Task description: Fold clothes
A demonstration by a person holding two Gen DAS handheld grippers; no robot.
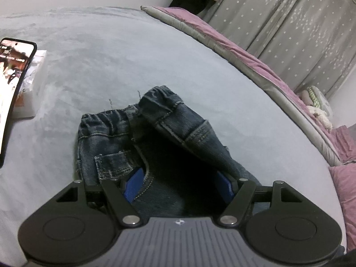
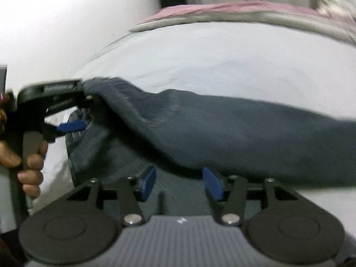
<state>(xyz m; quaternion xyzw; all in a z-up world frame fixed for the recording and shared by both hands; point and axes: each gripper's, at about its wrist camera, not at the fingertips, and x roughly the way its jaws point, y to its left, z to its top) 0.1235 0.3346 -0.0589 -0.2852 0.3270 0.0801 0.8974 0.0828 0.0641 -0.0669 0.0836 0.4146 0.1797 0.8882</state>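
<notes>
Left wrist view, dark denim jeans (image 1: 142,138) crumpled, both grippers' jaws spread, gripping nothing.

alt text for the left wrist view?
The left gripper, jaws spread wide, reaches into a pair of dark denim jeans partly folded on a pale grey bed cover. A lit phone lies far left; a pink quilt edges the right.

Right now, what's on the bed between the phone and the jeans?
Nothing: the left wrist view shows only bare grey bedsheet between the phone, which leans on a white box, and the jeans.
</notes>
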